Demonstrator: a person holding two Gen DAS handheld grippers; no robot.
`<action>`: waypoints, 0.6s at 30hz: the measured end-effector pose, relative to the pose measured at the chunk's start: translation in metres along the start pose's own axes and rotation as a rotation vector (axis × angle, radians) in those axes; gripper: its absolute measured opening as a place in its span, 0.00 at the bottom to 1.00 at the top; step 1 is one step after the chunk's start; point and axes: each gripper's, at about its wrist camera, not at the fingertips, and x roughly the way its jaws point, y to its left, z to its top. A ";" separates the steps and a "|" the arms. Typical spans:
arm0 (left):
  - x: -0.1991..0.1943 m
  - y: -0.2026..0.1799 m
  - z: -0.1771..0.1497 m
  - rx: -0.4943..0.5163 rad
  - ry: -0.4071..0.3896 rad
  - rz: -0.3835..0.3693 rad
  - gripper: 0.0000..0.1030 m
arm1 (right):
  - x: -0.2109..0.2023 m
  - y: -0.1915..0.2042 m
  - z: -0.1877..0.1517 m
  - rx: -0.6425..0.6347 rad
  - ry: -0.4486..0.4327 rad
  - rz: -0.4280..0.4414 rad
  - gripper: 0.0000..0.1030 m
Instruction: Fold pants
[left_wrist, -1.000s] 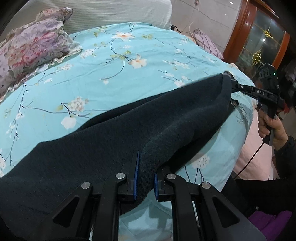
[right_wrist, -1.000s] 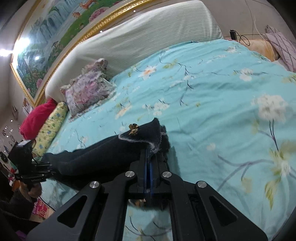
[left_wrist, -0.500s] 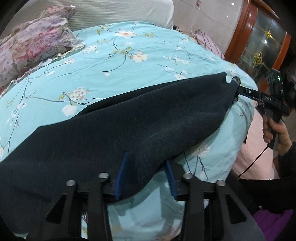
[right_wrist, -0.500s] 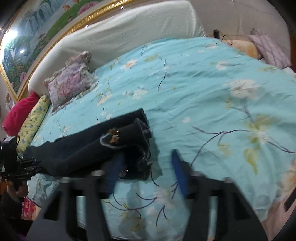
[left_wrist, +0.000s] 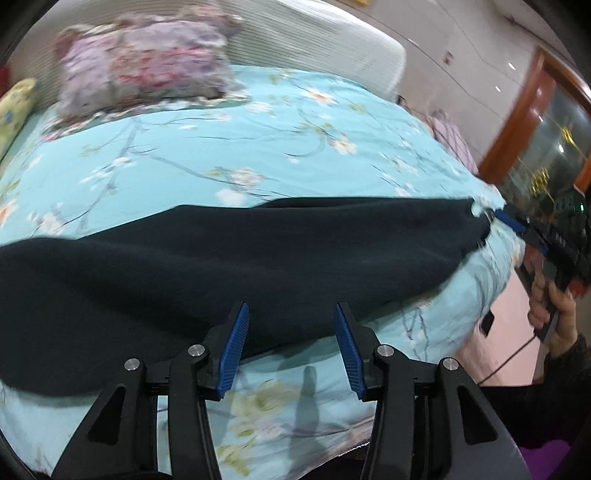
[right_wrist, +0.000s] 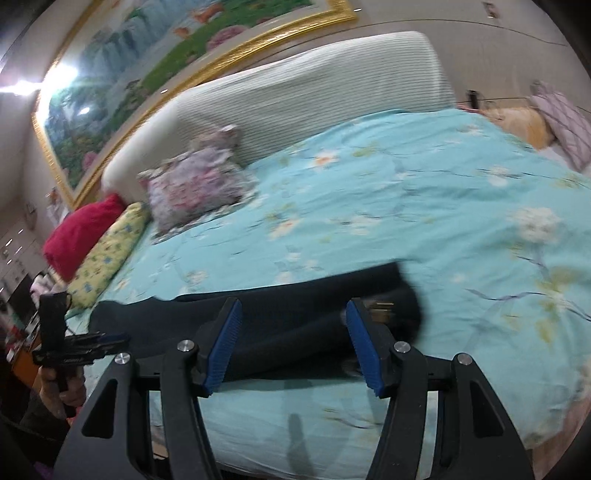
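Dark navy pants (left_wrist: 236, 258) lie stretched in a long band across the near edge of the bed; they also show in the right wrist view (right_wrist: 295, 317). My left gripper (left_wrist: 291, 328) is open and empty, its blue pads just at the pants' near edge. My right gripper (right_wrist: 293, 326) is open and empty at the pants' waist end, where a small gold fitting (right_wrist: 382, 304) shows. The right gripper also appears at the far right of the left wrist view (left_wrist: 517, 225), just off the pants' end. The left gripper shows at the left in the right wrist view (right_wrist: 110, 339).
The bed has a turquoise floral cover (left_wrist: 258, 155). A purple floral pillow (left_wrist: 147, 66), a yellow pillow (right_wrist: 110, 251) and a red pillow (right_wrist: 81, 232) lie by the white headboard (right_wrist: 295, 96). A wooden cabinet (left_wrist: 524, 110) stands at right.
Both grippers have opened and let go of the pants. The pants have dropped flat onto the bed, and both grippers have drawn back a little.
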 end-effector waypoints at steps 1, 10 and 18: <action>-0.004 0.007 -0.002 -0.022 -0.008 0.010 0.48 | 0.004 0.005 0.000 -0.008 0.008 0.012 0.58; -0.042 0.067 -0.022 -0.214 -0.071 0.079 0.48 | 0.061 0.072 -0.010 -0.086 0.105 0.153 0.58; -0.081 0.117 -0.049 -0.367 -0.131 0.154 0.49 | 0.106 0.127 -0.005 -0.171 0.184 0.246 0.58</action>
